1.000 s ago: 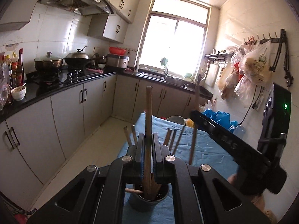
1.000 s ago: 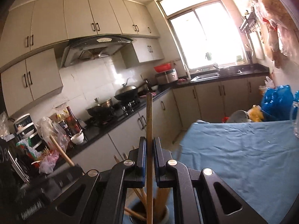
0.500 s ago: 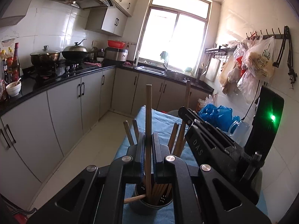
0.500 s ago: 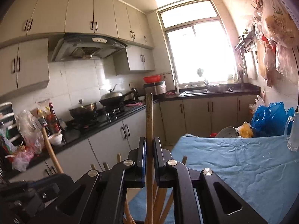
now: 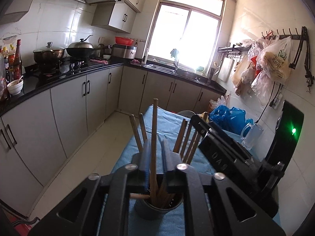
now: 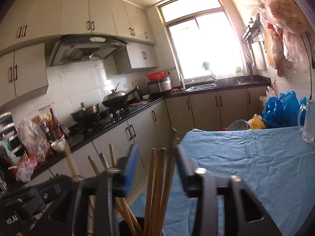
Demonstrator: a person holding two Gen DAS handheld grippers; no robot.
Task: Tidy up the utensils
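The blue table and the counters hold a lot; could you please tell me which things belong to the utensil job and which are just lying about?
Job:
chopsticks
dark holder cup
left gripper
right gripper

Lying about:
glass mug
blue bags
wok
lidded pot
white bowl

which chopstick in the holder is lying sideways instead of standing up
The short one poking out leftward at the holder rim, the sideways chopstick. It lies nearly horizontal, while the other chopsticks stand upright or lean in the cup.

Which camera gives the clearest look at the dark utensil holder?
Left wrist: the utensil holder shows its rim and front wall on the blue cloth, chopsticks standing in it. The right wrist catches only its rim at the bottom edge.
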